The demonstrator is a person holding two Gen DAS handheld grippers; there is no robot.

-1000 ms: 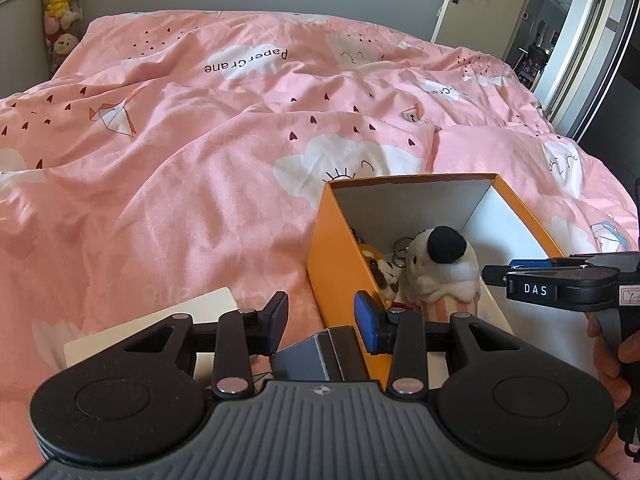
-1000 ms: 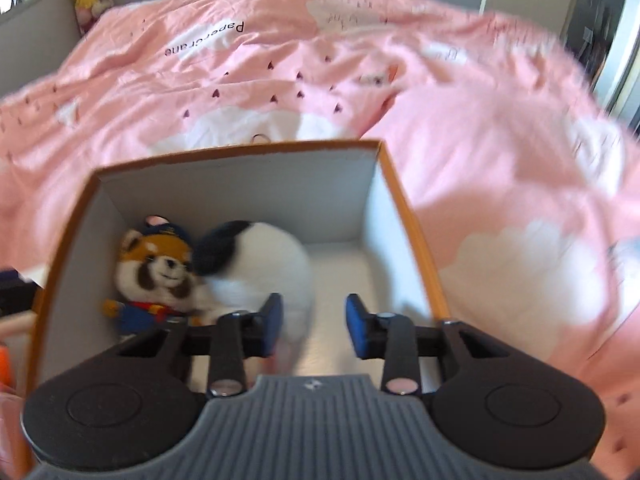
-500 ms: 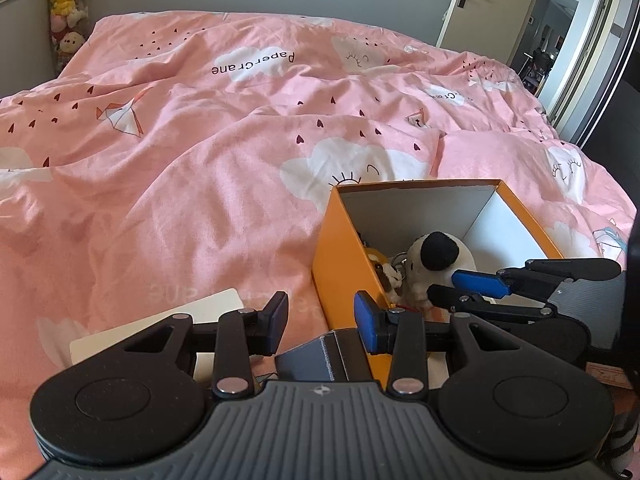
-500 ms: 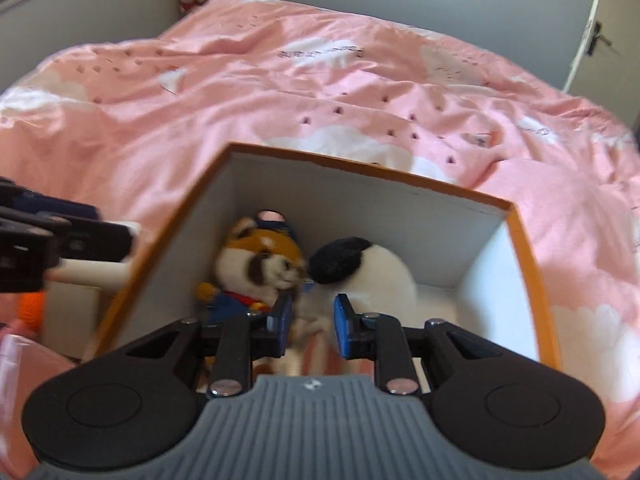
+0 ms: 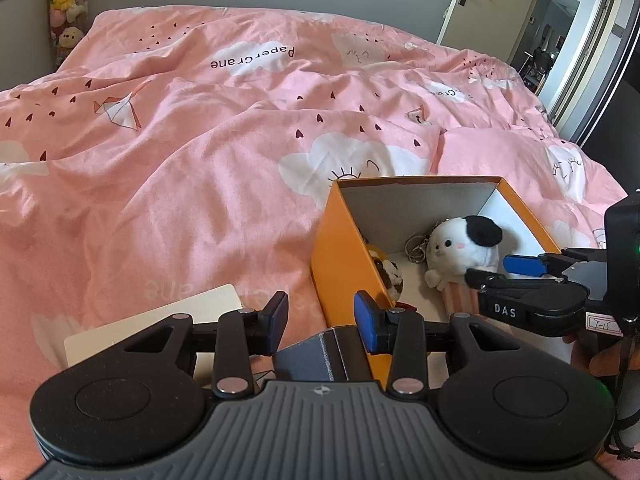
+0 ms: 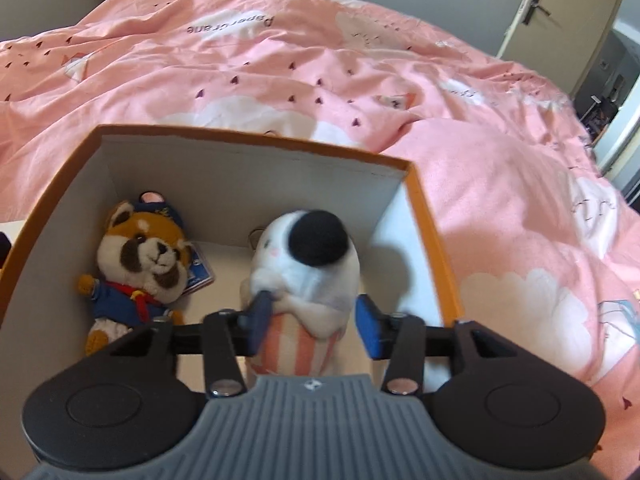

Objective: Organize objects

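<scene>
An orange box (image 5: 420,179) with a white inside stands on the pink bed. Inside it, a white plush with a black patch (image 6: 304,264) stands upright on its striped base. A red panda plush (image 6: 140,256) lies at its left. My right gripper (image 6: 310,322) reaches into the box (image 6: 256,136), its jaws opening around the plush's striped base; the right pad stands clear of it. The left wrist view shows that gripper (image 5: 486,270) beside the white plush (image 5: 460,244). My left gripper (image 5: 320,318) hovers near the box's near corner, with a dark grey object (image 5: 316,354) between its pads.
A flat beige card or lid (image 5: 160,320) lies on the duvet left of the box. A metal keyring (image 5: 416,246) lies by the white plush. Stuffed toys hang at the far left wall (image 5: 66,4). A door (image 5: 480,4) stands ajar at the back right.
The right gripper's jaws have spread from a narrow gap to wide around the white plush, which now stands upright between them. The left gripper has not moved.
</scene>
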